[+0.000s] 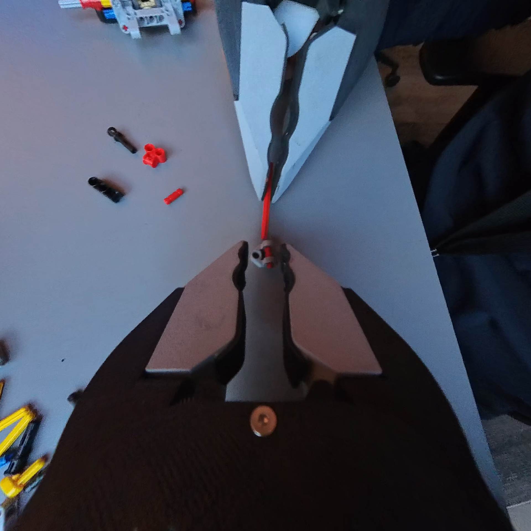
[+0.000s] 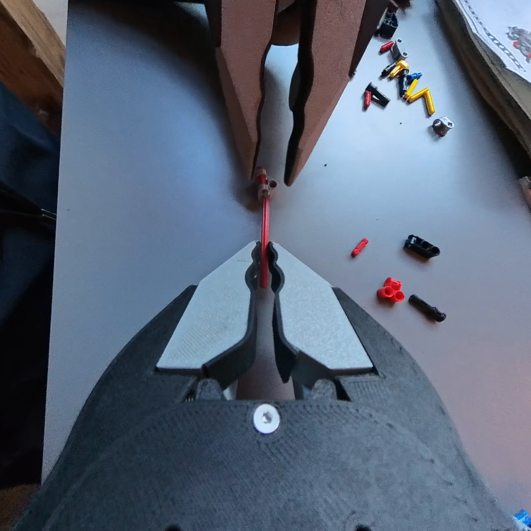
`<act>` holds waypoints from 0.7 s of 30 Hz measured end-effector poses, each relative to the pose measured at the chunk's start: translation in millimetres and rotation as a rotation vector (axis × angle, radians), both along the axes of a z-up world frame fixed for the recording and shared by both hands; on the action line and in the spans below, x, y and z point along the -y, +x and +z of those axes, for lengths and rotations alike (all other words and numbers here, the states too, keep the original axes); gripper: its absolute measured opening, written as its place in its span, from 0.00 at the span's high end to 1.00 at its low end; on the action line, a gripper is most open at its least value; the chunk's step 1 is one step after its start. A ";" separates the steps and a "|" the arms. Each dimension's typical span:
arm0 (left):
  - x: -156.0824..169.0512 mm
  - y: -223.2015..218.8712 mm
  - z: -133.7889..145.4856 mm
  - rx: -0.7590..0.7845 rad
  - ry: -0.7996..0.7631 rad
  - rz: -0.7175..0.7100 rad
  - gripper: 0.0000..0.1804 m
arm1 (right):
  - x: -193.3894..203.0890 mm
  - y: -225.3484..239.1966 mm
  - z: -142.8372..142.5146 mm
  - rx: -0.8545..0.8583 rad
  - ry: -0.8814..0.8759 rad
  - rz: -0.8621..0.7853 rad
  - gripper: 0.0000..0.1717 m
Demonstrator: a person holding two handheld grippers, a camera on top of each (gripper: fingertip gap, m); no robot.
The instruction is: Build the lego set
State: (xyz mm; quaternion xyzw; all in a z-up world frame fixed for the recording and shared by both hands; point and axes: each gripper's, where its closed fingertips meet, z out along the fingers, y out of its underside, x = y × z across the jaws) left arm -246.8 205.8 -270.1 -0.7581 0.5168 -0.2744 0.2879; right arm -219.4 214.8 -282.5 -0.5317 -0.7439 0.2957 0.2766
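The right tongs [image 2: 263, 247] were clenched on a thin red axle [image 2: 264, 221] above the grey table [image 2: 143, 172], their pads pressing it. The left tongs [image 1: 265, 253] stood released around the small grey connector [image 1: 260, 255] on the axle's far end. Loose red and black pieces [image 2: 390, 290] lay on one side; the table edge [image 1: 402, 172] ran close on the other.

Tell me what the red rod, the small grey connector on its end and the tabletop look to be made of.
Red rod: likely rigid moulded plastic, uniform bright colour, thin and straight.
Grey connector: probably the same plastic, matte light grey, with a round hole.
Tabletop: smooth matte grey, perhaps laminate; the material beneath cannot be told.
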 end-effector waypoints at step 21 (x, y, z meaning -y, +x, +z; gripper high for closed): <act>2.6 5.7 -9.7 -0.023 0.105 -0.013 0.95 | 6.5 0.0 3.9 -0.042 -0.008 0.007 0.99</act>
